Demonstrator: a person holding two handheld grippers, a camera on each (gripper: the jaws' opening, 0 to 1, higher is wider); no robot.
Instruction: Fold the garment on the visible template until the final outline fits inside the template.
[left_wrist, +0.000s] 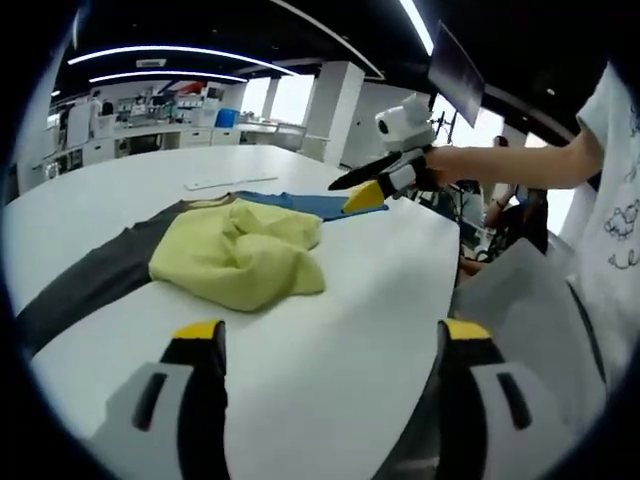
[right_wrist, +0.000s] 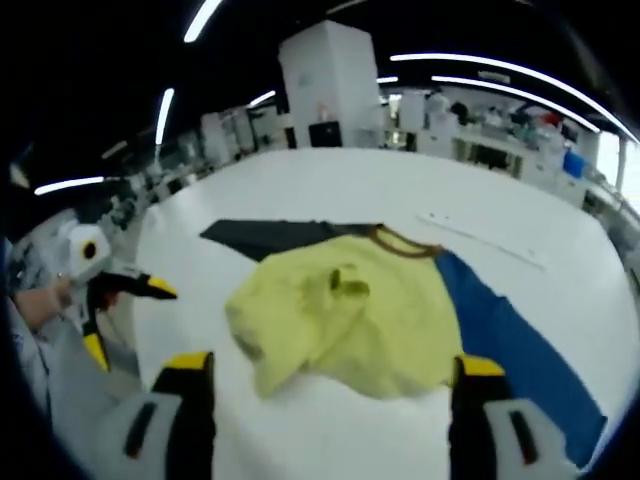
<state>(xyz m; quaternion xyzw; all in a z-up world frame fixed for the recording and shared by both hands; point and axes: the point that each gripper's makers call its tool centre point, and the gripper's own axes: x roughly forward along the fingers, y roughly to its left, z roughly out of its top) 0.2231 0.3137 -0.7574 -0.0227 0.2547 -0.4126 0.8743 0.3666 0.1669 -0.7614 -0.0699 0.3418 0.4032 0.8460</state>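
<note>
Yellow garment (left_wrist: 240, 258) lies crumpled mid-worktop (left_wrist: 380, 300), bunched over a grey and blue template (right_wrist: 520, 345). I judge folding barely begun: it still needs smoothing and squaring. My left gripper (left_wrist: 330, 345) hovers spread before it, holding nothing. My right gripper (right_wrist: 330, 380) is spread and empty too.

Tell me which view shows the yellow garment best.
The right gripper view: the yellow garment lies crumpled close below the camera, brown collar visible, over the dark and blue template strips. The left gripper view shows it farther off, at a flatter angle, as a bunched heap.
</note>
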